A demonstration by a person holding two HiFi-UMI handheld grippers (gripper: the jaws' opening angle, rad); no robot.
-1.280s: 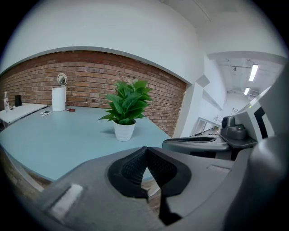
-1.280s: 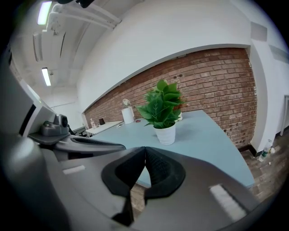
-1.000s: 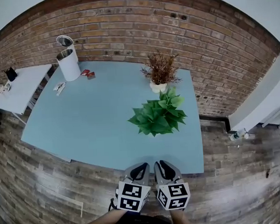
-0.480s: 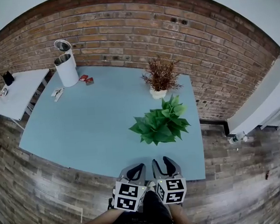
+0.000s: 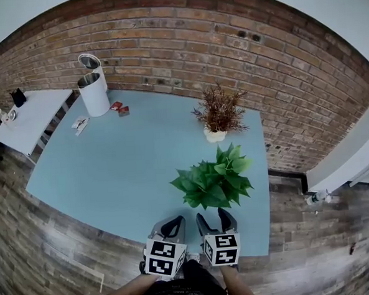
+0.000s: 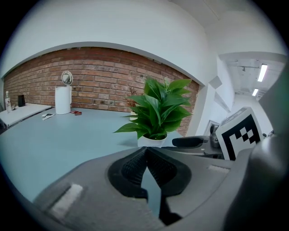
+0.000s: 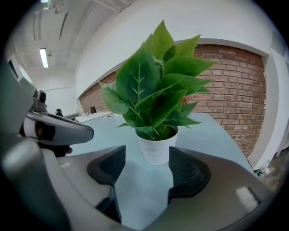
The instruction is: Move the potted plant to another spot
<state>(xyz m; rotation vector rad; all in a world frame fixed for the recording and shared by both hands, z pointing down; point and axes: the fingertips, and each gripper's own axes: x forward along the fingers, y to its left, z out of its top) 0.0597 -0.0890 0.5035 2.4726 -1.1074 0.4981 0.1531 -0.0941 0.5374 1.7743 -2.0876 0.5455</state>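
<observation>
A green leafy potted plant [image 5: 213, 182] in a white pot [image 7: 156, 149] stands near the front right of the light blue table [image 5: 111, 167]. My right gripper [image 5: 215, 220] is just short of it at the table's front edge. Its jaws are opening, nothing is between them, and the pot stands a little ahead of the gap. In the right gripper view the right gripper [image 7: 146, 154] frames the pot. My left gripper [image 5: 170, 225] sits beside it to the left. In the left gripper view the left gripper [image 6: 145, 151] is shut and empty, with the plant [image 6: 156, 113] ahead and slightly right.
A dried brown plant [image 5: 218, 113] in a white pot stands behind the green one, near the brick wall. A white cylindrical bin [image 5: 93, 87] and small red items [image 5: 120, 108] are at the table's far left. A white side table [image 5: 27, 116] stands further left.
Both grippers have come closer to the green plant at the table's front edge. The right gripper's jaws have spread apart. The left gripper stays shut.
</observation>
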